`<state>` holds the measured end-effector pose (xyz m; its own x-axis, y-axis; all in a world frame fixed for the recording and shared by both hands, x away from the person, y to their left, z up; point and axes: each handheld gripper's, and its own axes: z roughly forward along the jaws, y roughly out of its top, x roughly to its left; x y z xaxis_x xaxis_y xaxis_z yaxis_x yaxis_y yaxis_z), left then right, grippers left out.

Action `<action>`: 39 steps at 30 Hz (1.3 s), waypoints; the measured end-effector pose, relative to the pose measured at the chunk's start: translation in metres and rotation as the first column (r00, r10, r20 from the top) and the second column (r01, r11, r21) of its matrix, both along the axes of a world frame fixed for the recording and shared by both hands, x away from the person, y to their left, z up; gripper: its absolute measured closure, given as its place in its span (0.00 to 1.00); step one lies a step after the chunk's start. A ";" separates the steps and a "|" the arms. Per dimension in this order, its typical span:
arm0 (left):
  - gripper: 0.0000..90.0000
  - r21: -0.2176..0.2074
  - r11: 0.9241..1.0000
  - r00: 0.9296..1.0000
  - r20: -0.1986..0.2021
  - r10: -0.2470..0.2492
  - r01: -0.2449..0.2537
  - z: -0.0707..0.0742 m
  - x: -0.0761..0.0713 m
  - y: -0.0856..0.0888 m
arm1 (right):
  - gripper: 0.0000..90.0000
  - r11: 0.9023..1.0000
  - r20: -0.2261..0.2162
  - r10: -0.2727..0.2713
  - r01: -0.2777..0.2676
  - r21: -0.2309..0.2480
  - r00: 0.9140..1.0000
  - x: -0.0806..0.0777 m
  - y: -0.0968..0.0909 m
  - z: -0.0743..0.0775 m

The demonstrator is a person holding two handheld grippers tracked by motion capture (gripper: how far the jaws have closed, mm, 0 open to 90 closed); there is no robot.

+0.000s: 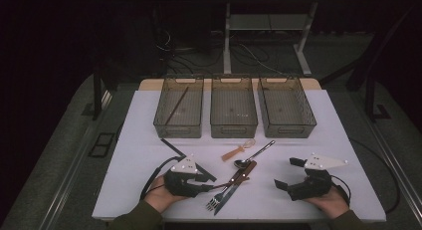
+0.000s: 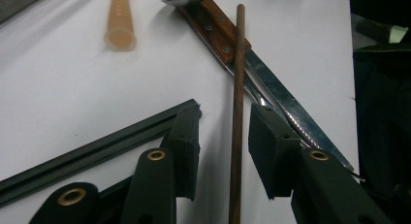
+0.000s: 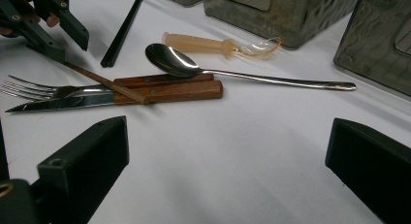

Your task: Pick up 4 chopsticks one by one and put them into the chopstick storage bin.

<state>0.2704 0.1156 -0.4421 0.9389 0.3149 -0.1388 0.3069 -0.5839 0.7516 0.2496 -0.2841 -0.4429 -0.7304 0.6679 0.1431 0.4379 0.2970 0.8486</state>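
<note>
Overhead: one brown wooden chopstick (image 1: 176, 105) already binned in left smoked-plastic bin (image 1: 160, 121), remaining cutlery loose on white table (image 1: 149, 185). Left gripper view: left gripper (image 2: 223, 151) unclenched around second brown wooden chopstick (image 2: 237, 112), pads not touching. Right gripper view: right gripper (image 3: 228, 161) wide apart, empty.

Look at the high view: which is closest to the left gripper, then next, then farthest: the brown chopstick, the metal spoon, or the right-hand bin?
From the left gripper:
1. Brown chopstick, between its jaws.
2. Metal spoon, up and right.
3. Right-hand bin, at the table's far side.
</note>
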 end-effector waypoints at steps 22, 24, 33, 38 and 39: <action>0.85 0.085 0.994 0.997 0.032 -0.065 0.062 -0.007 -0.002 -0.012 | 0.02 1.000 -0.001 0.001 -0.001 -0.004 1.000 -0.001 0.001 0.000; 0.87 0.088 0.994 0.997 0.038 -0.068 0.064 -0.007 -0.002 -0.012 | 0.02 1.000 0.000 0.002 -0.002 -0.005 1.000 -0.001 0.001 0.000; 0.91 0.093 0.993 0.996 0.044 -0.072 0.067 -0.007 -0.001 -0.011 | 0.02 1.000 0.000 0.004 -0.004 -0.007 1.000 -0.001 0.001 -0.001; 0.92 0.090 0.994 0.997 0.041 -0.070 0.066 -0.007 -0.001 -0.011 | 0.02 1.000 -0.002 0.004 -0.004 -0.008 1.000 -0.001 0.001 -0.001; 0.92 0.091 0.994 0.997 0.041 -0.070 0.066 -0.007 -0.001 -0.012 | 0.02 1.000 0.000 0.003 -0.003 -0.007 1.000 -0.001 0.001 -0.001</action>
<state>0.2698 0.1041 -0.4491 0.9631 0.2597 -0.0712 0.2324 -0.6678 0.7072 0.2487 -0.2831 -0.4436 -0.7324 0.6667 0.1384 0.4370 0.3044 0.8464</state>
